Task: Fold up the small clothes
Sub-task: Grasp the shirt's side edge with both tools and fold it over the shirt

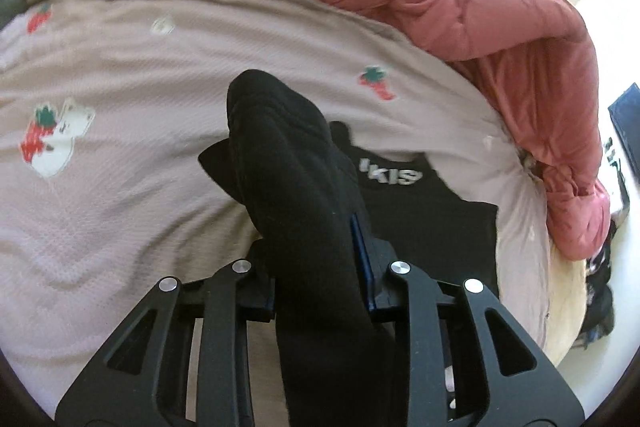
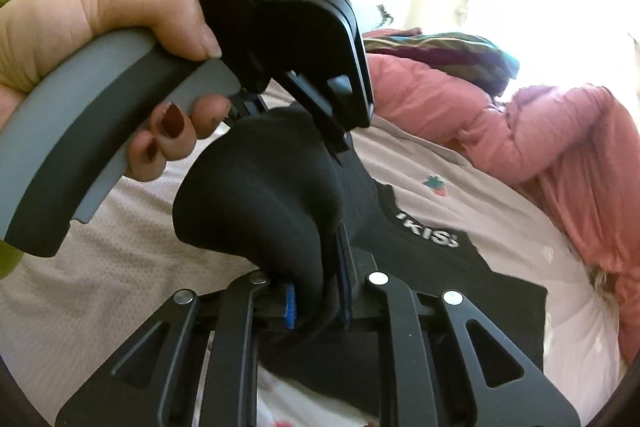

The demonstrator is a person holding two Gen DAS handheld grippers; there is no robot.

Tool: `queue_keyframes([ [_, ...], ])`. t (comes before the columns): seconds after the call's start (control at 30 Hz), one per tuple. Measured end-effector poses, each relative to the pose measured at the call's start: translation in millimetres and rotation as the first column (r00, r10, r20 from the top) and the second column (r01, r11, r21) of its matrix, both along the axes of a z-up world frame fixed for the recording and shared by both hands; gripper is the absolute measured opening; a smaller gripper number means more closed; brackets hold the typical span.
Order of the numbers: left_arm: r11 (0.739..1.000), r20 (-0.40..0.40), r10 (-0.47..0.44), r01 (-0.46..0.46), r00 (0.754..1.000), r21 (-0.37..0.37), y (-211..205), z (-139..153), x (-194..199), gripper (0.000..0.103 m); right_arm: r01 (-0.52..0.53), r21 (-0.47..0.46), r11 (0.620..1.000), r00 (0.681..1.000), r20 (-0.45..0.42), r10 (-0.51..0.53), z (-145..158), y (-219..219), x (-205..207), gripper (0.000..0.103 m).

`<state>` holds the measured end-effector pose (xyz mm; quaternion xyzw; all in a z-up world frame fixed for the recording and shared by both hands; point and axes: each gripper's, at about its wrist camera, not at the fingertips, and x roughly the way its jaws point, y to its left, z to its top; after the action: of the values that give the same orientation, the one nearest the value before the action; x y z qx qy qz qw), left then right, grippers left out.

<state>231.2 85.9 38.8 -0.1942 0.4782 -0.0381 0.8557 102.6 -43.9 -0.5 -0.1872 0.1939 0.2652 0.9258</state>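
Observation:
A small black garment (image 1: 296, 187) is lifted above the bed, held by both grippers. My left gripper (image 1: 320, 267) is shut on one fold of it; the cloth bulges forward past the fingers. My right gripper (image 2: 320, 291) is shut on another bunch of the same black garment (image 2: 260, 195). The rest of the garment, with white lettering (image 1: 390, 175), lies flat on the bed; the lettering also shows in the right wrist view (image 2: 428, 237). In the right wrist view the left gripper's body (image 2: 304, 39) and the hand on its grey handle (image 2: 100, 131) sit just above the cloth.
A beige-pink bedsheet with strawberry prints (image 1: 120, 75) covers the bed. A pink padded quilt (image 1: 500, 11) is heaped along the far and right side, also in the right wrist view (image 2: 560, 139). A striped cloth (image 2: 452, 51) lies behind it.

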Motion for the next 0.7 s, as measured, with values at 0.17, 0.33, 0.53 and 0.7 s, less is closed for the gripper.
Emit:
queue_keyframes([
  [0.17,0.996,0.035,-0.034,0.031,0.999,0.083,-53,22,1,0.021,0.058,0.03,0.998,0.998,0.026,-0.058,8,-31,-8,0.013],
  [0.33,0.991,0.02,-0.077,0.074,0.997,0.112,-96,28,8,0.021,0.111,0.087,0.99,0.994,-0.014,-0.11,11,-68,-9,0.013],
  [0.53,0.982,-0.016,-0.108,0.109,0.994,0.154,-141,17,18,0.021,0.168,0.19,0.967,0.981,-0.131,-0.144,4,-110,1,0.013],
  [0.7,0.973,-0.042,-0.13,0.135,0.991,0.185,-169,8,25,0.021,0.21,0.275,0.938,0.963,-0.226,-0.149,-2,-136,17,0.013],
])
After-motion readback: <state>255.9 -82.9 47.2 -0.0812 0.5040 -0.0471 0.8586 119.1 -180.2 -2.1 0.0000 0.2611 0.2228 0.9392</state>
